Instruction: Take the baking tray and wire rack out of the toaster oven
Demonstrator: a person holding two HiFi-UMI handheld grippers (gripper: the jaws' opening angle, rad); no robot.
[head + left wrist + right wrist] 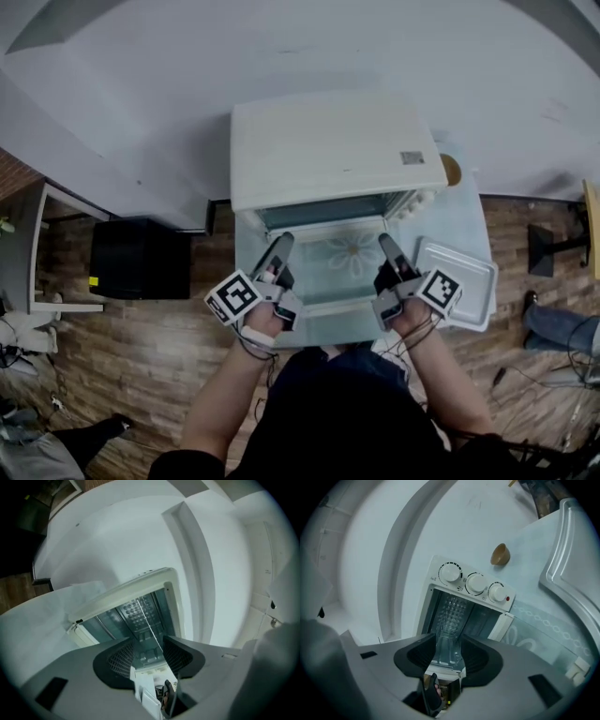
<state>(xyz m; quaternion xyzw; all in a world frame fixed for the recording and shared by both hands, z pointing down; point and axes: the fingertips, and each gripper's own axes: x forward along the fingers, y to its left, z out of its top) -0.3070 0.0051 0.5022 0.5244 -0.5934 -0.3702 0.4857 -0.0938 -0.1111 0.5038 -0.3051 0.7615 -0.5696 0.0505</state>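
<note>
Left gripper [147, 651]: jaws apart, nothing between them, aimed at 12 into the oven mouth.
Right gripper [449, 653]: also parted and empty, alongside the left.
Why so held: squared up to the open toaster oven [333, 155], its door [352, 258] dropped flat toward 6, probably to reach the wire rack [143, 616], whose thin rods show inside.
Baking tray [457, 281]: already out, flat on the table [466, 223] at 4 of the oven, long axis roughly 10-to-4.
</note>
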